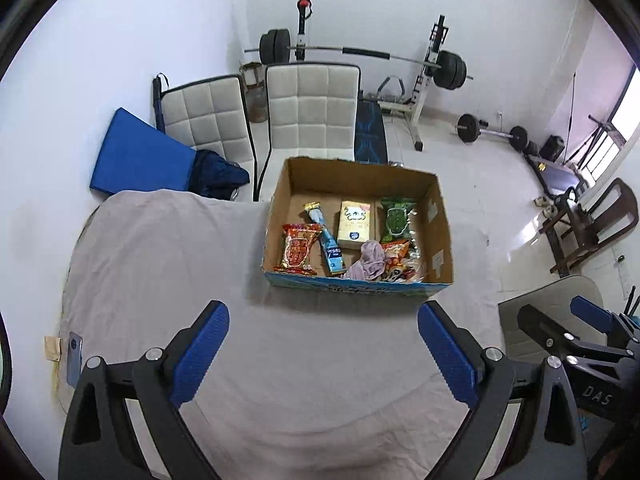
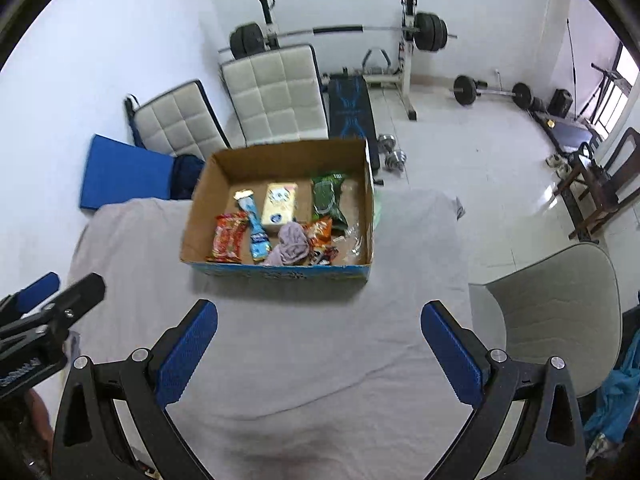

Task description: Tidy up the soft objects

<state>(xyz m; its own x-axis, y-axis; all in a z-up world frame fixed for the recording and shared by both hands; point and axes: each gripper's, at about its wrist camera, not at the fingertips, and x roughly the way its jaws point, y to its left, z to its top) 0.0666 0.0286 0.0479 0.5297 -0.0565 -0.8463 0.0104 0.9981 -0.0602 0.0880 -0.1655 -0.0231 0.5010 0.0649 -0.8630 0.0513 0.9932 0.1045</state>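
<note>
An open cardboard box (image 1: 438, 216) (image 2: 200, 216) stands on a table covered with a grey cloth (image 1: 168, 264) (image 2: 132, 248). Inside lie a red snack pack (image 1: 298, 248) (image 2: 228, 238), a blue tube-shaped pack (image 1: 328, 240) (image 2: 256, 228), a yellow pack (image 1: 356, 220) (image 2: 280, 204), a green pack (image 1: 396, 218) (image 2: 328, 198), an orange pack (image 1: 396, 252) (image 2: 320, 232) and a crumpled purple cloth (image 1: 368, 266) (image 2: 290, 244). My left gripper (image 1: 323, 344) is open and empty, above the cloth in front of the box. My right gripper (image 2: 319, 338) is open and empty, also in front of the box.
Two white padded chairs (image 1: 312, 108) (image 2: 276, 96) and a blue mat (image 1: 136, 156) stand behind the table. A grey chair (image 2: 560, 312) is at the right. Barbell racks and weights (image 1: 448, 68) fill the back of the room. A phone (image 1: 74, 356) lies at the table's left edge.
</note>
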